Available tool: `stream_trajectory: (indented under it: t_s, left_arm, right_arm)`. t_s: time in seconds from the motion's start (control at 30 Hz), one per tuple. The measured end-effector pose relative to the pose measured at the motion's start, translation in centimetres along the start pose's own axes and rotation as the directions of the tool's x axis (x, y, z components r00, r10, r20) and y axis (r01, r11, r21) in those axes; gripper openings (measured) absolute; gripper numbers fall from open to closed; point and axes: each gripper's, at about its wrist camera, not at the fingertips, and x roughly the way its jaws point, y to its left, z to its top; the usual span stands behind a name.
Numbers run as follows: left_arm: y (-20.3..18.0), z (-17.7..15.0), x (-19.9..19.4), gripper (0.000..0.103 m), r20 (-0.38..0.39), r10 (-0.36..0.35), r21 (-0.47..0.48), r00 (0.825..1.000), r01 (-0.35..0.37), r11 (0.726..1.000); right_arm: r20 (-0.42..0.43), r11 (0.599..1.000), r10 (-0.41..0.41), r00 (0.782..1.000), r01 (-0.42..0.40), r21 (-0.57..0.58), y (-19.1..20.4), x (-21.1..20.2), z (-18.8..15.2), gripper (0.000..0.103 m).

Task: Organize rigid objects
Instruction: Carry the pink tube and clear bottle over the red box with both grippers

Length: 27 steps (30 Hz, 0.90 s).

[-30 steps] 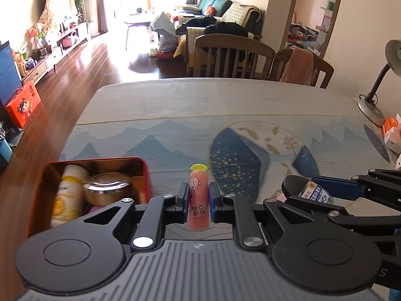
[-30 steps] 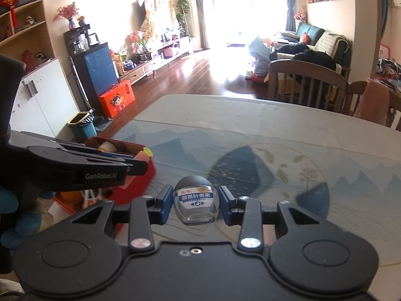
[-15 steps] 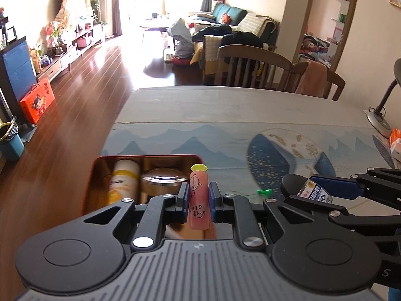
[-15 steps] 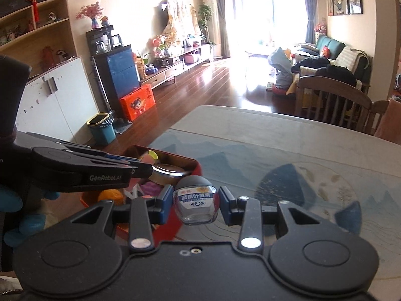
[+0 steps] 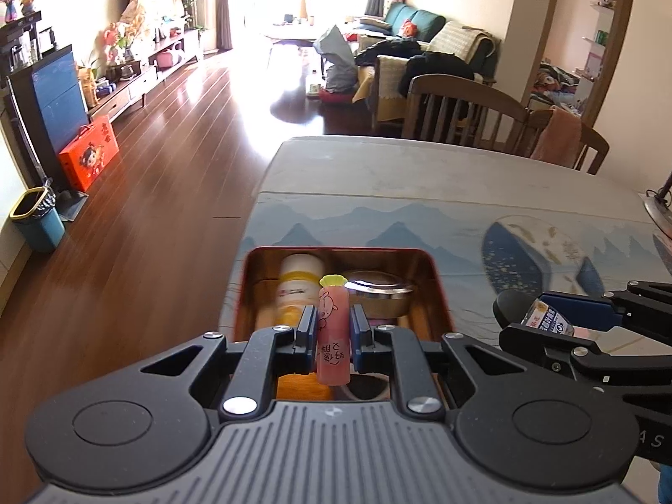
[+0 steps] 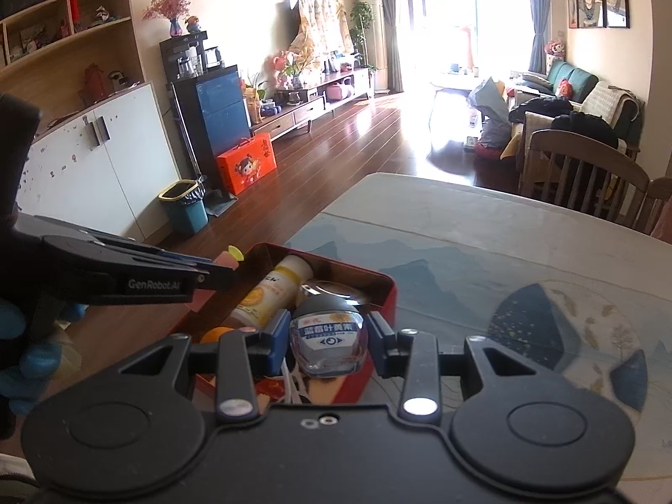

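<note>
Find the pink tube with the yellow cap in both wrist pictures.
Left wrist: the pink tube stands bottom centre, pinched upright in the left claw.
Right wrist: only its ends show at middle left, past that claw's tip.
Shared landmark: the red tin, with the white and yellow bottle inside.

Tube: pink, yellow cap
Tin: red outside, gold inside
Table: blue mountains on grey
Bin: blue

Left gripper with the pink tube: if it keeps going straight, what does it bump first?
Probably the yellow bottle lying in the red tin, just past the left gripper and pink tube; depth is unclear.
</note>
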Motion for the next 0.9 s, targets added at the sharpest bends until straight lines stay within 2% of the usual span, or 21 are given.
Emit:
stream_trajectory:
  t_s: [0.43, 0.9]
  left_arm:
    - [3.2, -0.6, 4.1, 0.016, -0.080, 0.020, 0.000, 0.997, -0.020, 1.000]
    - [3.2, -1.2, 6.1, 0.016, -0.123, 0.007, 0.019, 0.992, -0.004, 1.000]
  right_arm:
    - [-0.100, 0.998, -0.030, 0.994, 0.025, -0.056, 1.2, 5.3, -1.2, 0.038]
    - [-0.128, 0.998, -0.019, 0.992, 0.011, -0.060, 1.1, 6.7, -1.5, 0.038]
